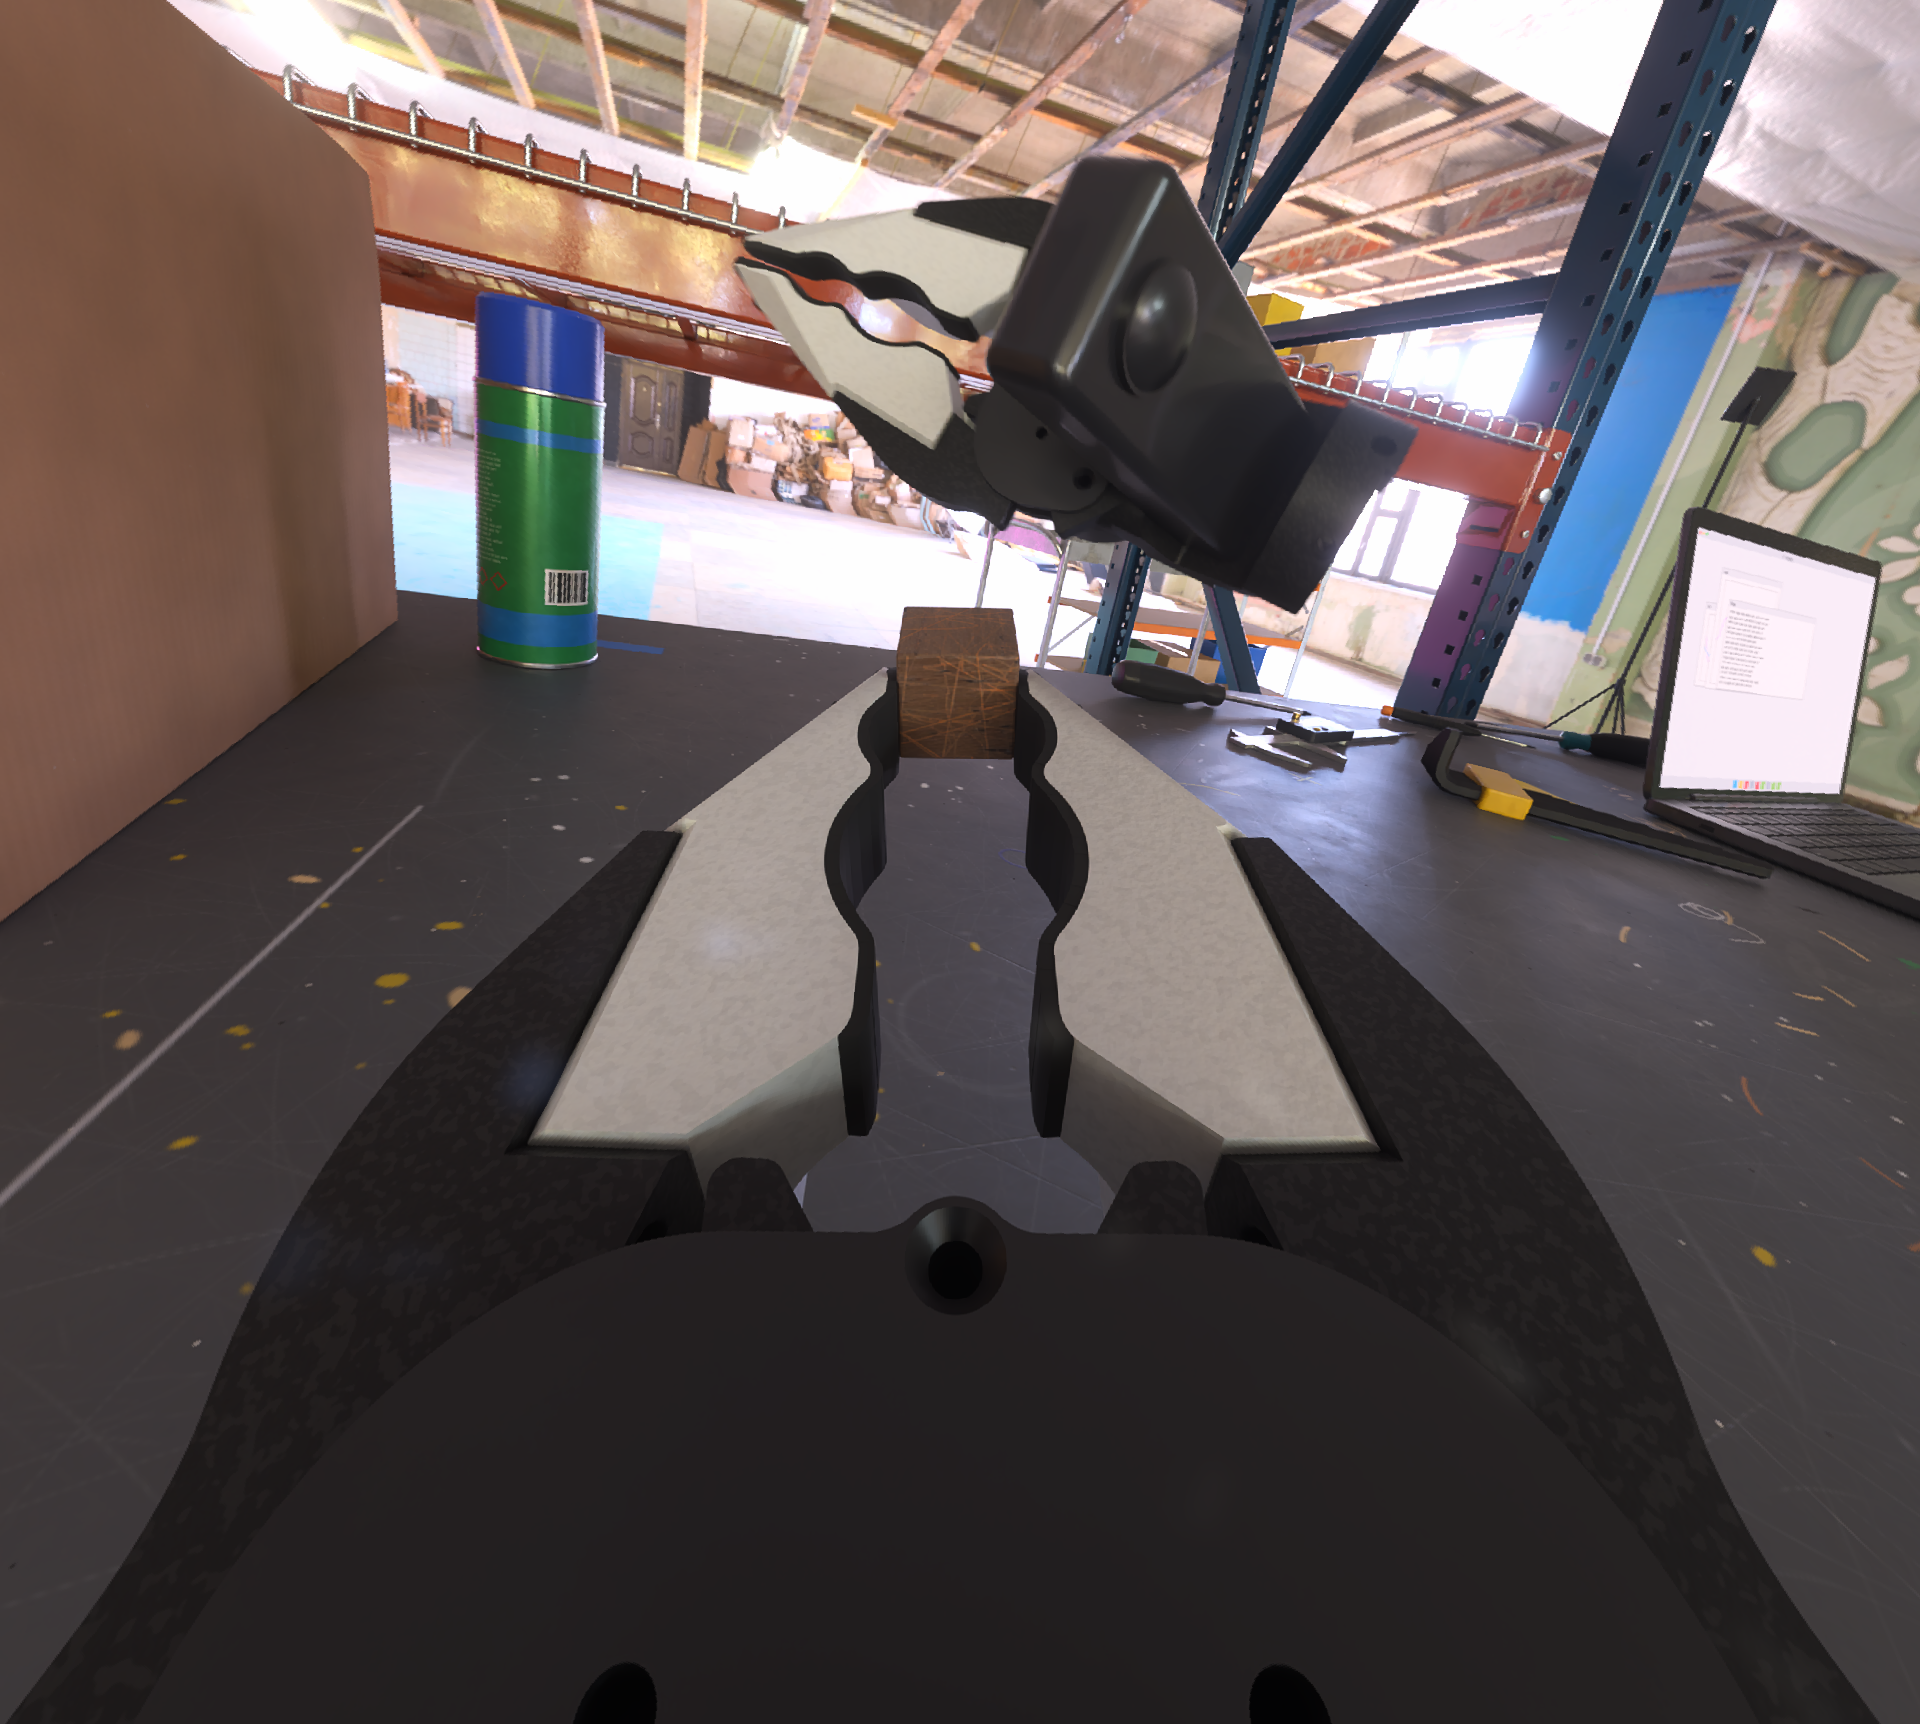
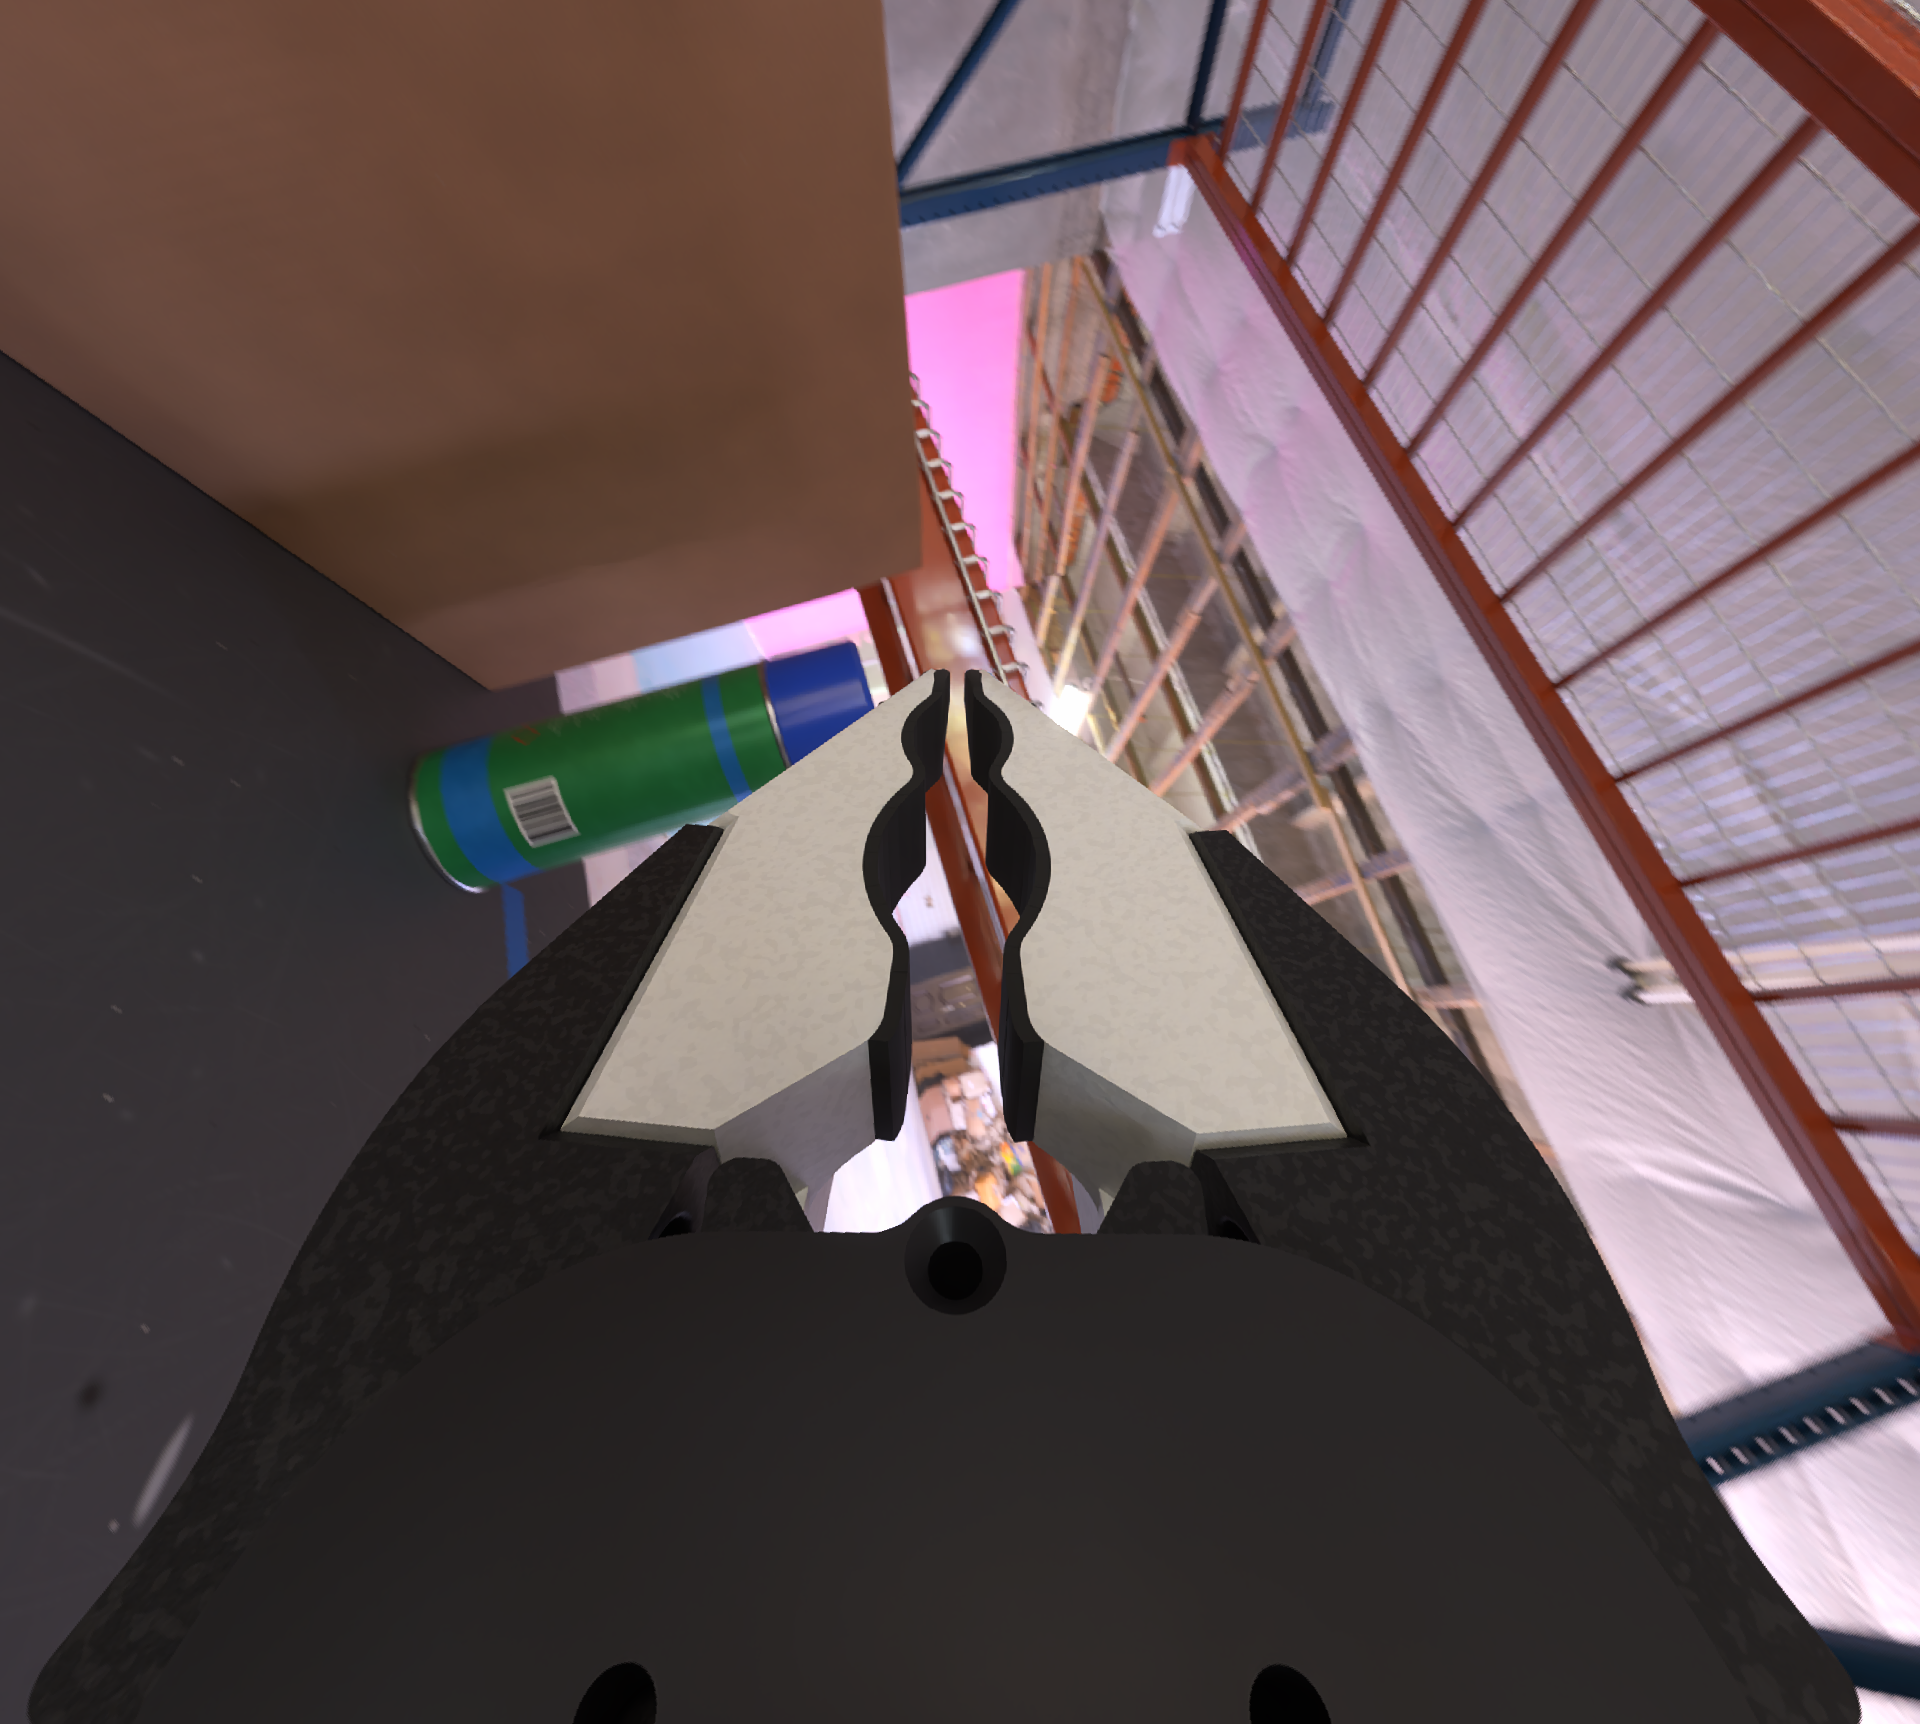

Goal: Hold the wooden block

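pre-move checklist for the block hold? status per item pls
1. Wooden block sits between the left gripper fingertips: ok, both pads look pressed to its sides.
2. Block clear of the table: cannot tell, its underside is level with the fingertips.
3. Right gripper empty: ok, jaws nearly closed with nothing between them.
4. Right gripper out of the way: ok, in the left wrist view it hangs above and behind the block, not touching it.
5. Spray can clear of the left gripper: ok, it stands upright well off to the left by the cardboard box.
6. Laptop and tools on the right: ok, far from the block.
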`<action>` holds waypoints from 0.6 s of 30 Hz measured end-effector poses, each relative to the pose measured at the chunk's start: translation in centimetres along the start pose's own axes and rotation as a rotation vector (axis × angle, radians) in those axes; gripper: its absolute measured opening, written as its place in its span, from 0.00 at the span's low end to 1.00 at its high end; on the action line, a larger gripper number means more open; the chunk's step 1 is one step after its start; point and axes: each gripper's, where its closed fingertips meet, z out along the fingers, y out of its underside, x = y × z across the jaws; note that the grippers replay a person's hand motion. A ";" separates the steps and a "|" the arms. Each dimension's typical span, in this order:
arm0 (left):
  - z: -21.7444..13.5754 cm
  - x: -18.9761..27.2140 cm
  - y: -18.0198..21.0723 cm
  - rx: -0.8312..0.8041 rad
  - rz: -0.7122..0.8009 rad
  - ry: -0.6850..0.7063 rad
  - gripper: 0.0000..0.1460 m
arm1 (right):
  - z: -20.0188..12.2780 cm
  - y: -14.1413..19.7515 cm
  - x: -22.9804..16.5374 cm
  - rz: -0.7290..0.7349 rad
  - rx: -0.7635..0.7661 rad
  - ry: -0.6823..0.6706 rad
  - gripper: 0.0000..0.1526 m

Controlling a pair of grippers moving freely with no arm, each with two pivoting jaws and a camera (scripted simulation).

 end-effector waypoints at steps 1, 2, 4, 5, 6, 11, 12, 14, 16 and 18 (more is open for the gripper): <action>0.0 0.0 0.0 0.000 0.000 0.000 0.14 | 0.4 -0.6 -0.3 0.006 0.015 -0.026 0.02; 0.0 0.0 0.0 0.000 0.000 0.000 0.14 | 0.8 -1.2 -0.6 0.017 0.025 -0.052 0.03; 0.0 0.0 0.0 -0.001 0.000 0.000 0.14 | 1.7 -2.0 -1.2 0.049 0.031 -0.112 0.06; 0.0 0.0 0.0 -0.001 0.000 0.000 0.14 | 2.1 -2.4 -1.5 0.064 0.025 -0.141 0.07; 0.0 0.0 0.0 -0.001 -0.001 0.000 0.14 | 2.7 -2.6 -1.8 0.075 0.016 -0.169 0.09; 0.1 0.1 0.0 -0.001 -0.005 0.003 0.14 | 5.1 -3.9 -3.3 0.044 -0.018 -0.255 0.18; 0.1 0.1 0.0 -0.002 -0.006 0.004 0.14 | 5.5 -4.1 -3.6 0.022 -0.021 -0.258 0.18; 0.1 0.1 0.0 -0.001 -0.010 0.005 0.14 | 6.3 -4.4 -4.2 -0.029 -0.032 -0.272 0.18; 0.1 0.1 0.0 -0.001 -0.011 0.006 0.14 | 7.0 -4.5 -5.1 -0.081 -0.052 -0.301 0.18; 0.1 0.1 0.0 -0.001 -0.012 0.006 0.14 | 7.7 -4.2 -5.8 -0.142 -0.085 -0.325 0.18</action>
